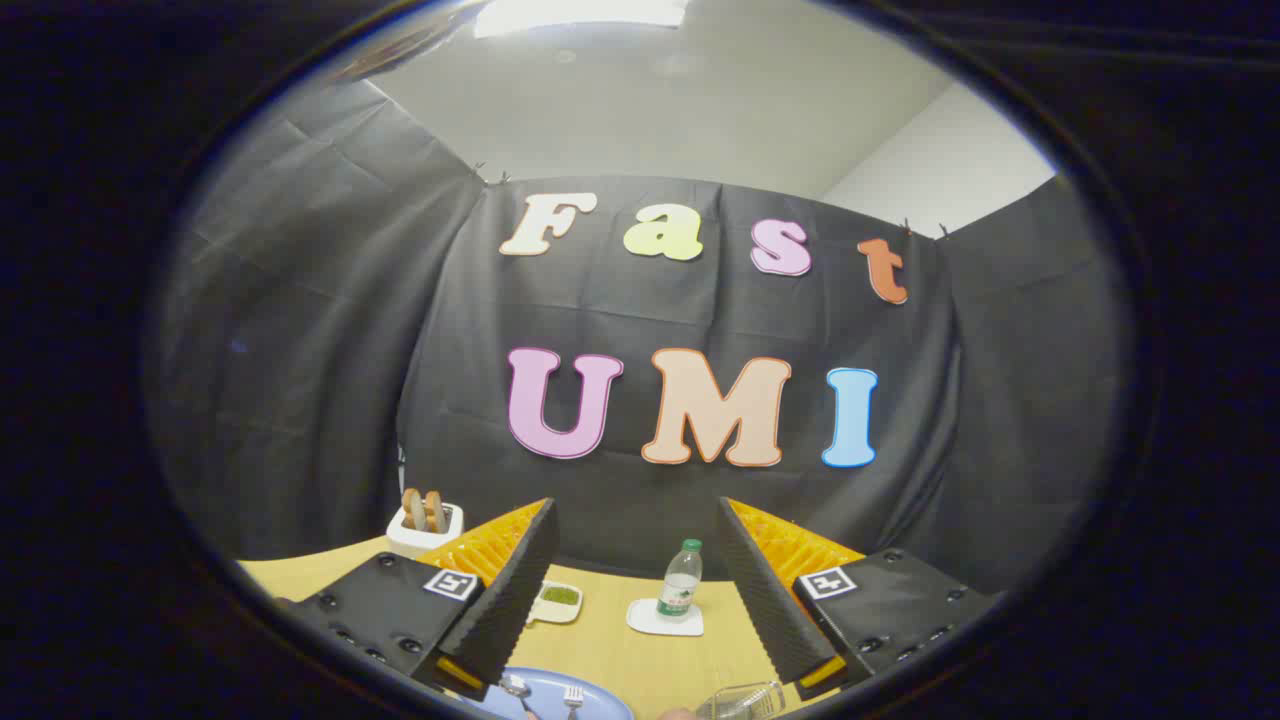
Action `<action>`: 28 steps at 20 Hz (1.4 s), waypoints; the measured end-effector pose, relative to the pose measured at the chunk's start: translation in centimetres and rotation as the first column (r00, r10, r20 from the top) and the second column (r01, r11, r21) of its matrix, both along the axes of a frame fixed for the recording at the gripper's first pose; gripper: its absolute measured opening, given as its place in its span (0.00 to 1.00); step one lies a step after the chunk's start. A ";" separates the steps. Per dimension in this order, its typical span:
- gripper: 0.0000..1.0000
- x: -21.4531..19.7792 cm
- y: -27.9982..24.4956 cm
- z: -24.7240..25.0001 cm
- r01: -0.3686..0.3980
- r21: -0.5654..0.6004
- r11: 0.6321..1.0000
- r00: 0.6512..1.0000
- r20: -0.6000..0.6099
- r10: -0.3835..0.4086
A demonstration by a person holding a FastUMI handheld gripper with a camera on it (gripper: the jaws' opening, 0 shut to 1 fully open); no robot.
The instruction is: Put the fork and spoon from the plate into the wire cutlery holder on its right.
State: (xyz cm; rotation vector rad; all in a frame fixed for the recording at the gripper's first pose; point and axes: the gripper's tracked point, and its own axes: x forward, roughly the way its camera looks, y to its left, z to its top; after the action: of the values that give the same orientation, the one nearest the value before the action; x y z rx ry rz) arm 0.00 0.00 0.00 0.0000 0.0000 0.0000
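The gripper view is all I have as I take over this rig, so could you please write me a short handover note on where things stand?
Gripper: open, fingers wide apart, holding nothing, raised above the table.
Blue plate: low between the fingers, with the spoon and the fork on it, side by side.
Wire cutlery holder: to the plate's right, near the right finger; only part of it is in view.
Beyond the fingers: a water bottle on a white coaster, a small dish, a toaster.
Done: nothing yet.
Left: pick up the fork and the spoon in turn and put each into the holder.
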 end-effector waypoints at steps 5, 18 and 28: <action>1.00 0.8 0.6 -0.6 -0.030 0.040 0.999 0.999 -0.021 0.030; 1.00 0.8 1.7 -3.1 -0.090 0.076 0.993 0.991 -0.096 0.097; 1.00 -1.1 3.1 -16.1 -0.168 0.077 0.983 0.882 -0.433 0.185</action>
State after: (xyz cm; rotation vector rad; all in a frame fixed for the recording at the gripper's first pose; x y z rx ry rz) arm -1.10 3.05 -16.10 0.0380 0.4549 0.1839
